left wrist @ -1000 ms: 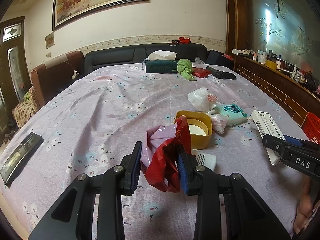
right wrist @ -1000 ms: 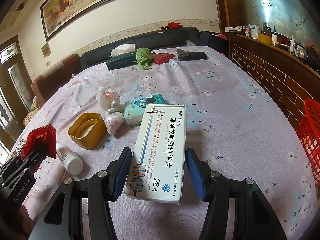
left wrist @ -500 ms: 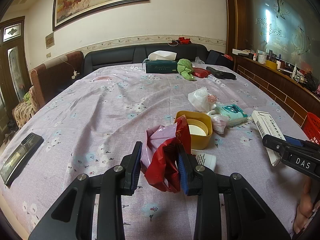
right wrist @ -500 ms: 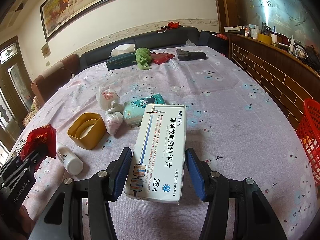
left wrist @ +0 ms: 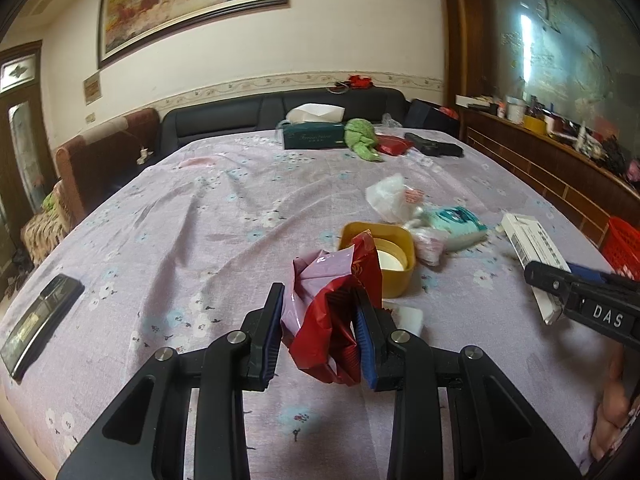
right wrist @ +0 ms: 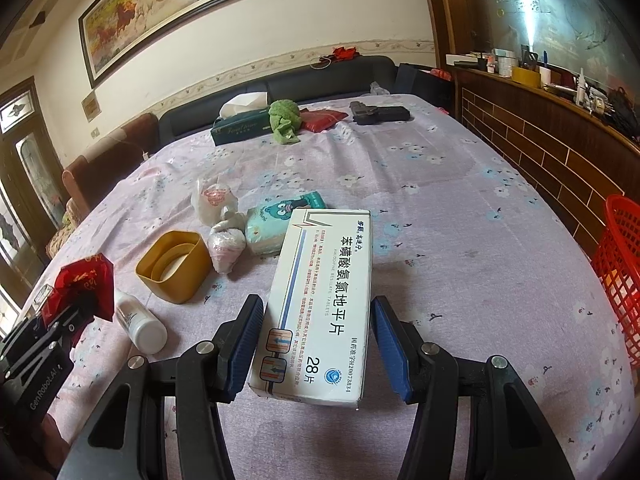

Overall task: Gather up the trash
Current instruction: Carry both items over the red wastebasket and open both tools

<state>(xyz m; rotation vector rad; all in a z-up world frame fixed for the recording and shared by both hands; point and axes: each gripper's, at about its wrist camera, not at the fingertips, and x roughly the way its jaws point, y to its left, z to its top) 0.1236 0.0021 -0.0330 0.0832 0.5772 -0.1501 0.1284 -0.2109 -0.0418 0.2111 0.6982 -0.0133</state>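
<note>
**Both grippers hold trash over the table**

Plainly, the left gripper is clamped on a crumpled red wrapper, whose pink inner side shows at the left pad; the wrapper stands up between the blue pads, above the table with its floral cloth. Its right pad presses into the red folds.

At the near edge of the right wrist view, the right gripper has a white pill box between its fingers, lengthwise, with the printed face up. The left pad touches the box's side; at the right pad a thin gap seems to show, so I cannot tell whether the grip is firm. The box's far end points toward the middle of the table.

Just beyond the wrapper stands a yellow tub with a white disc inside. A white bottle lies on its side near the tub, close to the left gripper. Right of the tub sit a knotted plastic bag, a second bag farther off, and a teal tissue pack, all close together.

At the far end lie a green tissue box, a green cloth, a red pouch and a black object. A red basket stands off the table's right edge. A dark remote lies at the near left edge.
</note>
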